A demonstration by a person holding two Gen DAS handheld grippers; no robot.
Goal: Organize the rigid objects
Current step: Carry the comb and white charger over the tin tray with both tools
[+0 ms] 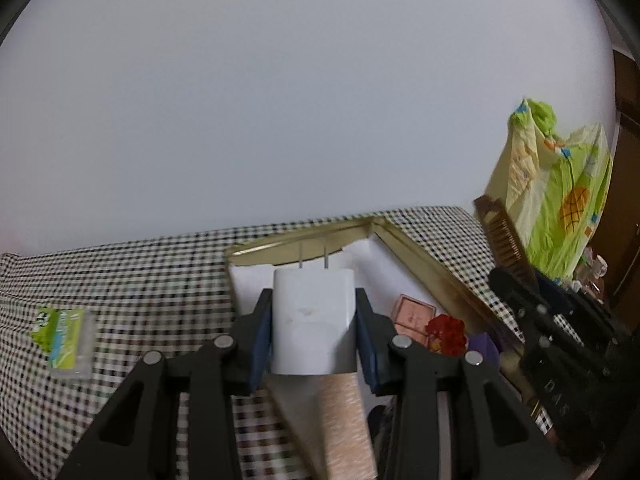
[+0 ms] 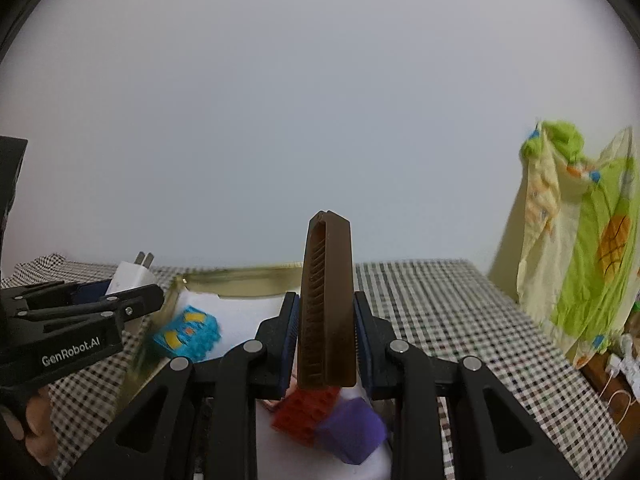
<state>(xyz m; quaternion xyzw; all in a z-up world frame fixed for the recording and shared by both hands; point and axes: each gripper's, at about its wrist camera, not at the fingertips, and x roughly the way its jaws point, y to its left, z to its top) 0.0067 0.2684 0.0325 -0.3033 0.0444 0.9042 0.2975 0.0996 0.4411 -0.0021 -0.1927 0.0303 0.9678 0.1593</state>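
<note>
white plastic fills my left hand-held gripper (image 1: pixel 314 330): its pads are clamped on the sides of a charger (image 1: pixel 313 320), prongs pointing forward and away from me. my right hand-held gripper (image 2: pixel 326 334) is narrowed onto a brown comb (image 2: pixel 327 300), gripped near its lower end, long axis running up and forward between the pads. just ahead of and below both lies the gold-rimmed tray (image 1: pixel 416 252) on the checked bench (image 1: pixel 132 280); it already holds a pink box (image 1: pixel 414 314), a red brick (image 2: pixel 306 410), a purple block (image 2: pixel 352 430) and a blue toy (image 2: pixel 188 332). i judge the left nearer the tray's open white floor, so the charger should go down first, straight ahead. a green packet (image 1: pixel 62 338) lies on the bench, off to the left of that gripper.
</note>
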